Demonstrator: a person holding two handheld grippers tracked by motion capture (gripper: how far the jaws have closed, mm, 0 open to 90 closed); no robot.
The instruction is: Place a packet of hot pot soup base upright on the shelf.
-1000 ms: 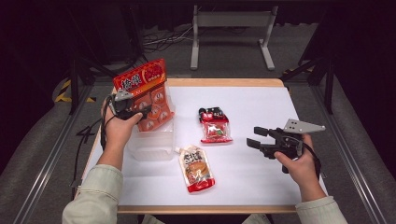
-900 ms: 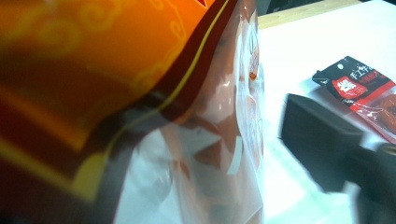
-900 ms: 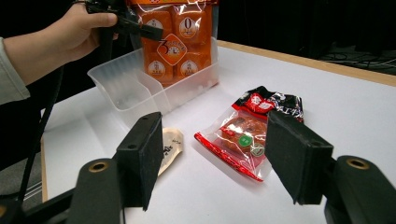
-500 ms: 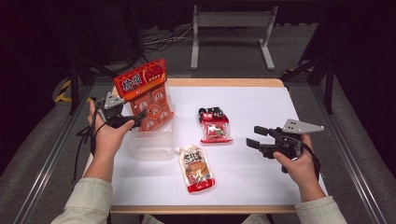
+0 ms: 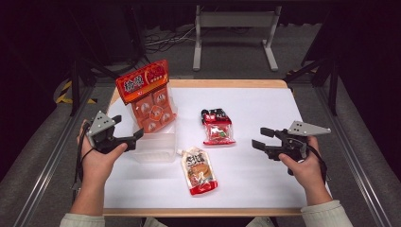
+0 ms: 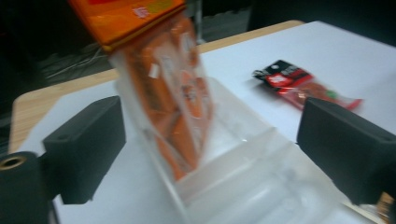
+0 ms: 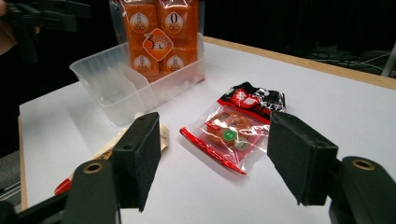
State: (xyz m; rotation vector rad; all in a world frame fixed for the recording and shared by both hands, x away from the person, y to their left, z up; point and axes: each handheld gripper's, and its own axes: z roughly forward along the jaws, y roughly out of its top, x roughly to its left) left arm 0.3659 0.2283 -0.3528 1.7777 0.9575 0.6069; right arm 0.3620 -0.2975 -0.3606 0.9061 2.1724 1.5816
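The orange snack bag (image 5: 147, 97) is seen standing upright in the far end of the clear plastic bin (image 5: 156, 146) on the counter (image 5: 265, 109), its header card leaning over the rim. The left gripper (image 5: 137, 137) is held just beside the bin's near left corner, clear of the bag; its jaws have just been opening and stand apart, nothing between them. From the left gripper view the bag's (image 6: 173, 93) blurred lower edge can be made out inside the bin (image 6: 252, 177). The bin's inner divider is revealed in the right gripper view. The right gripper (image 5: 260, 137) is parked well to the right, jaws spread and empty, the red-and-black packet (image 7: 238, 126) framed ahead of it.
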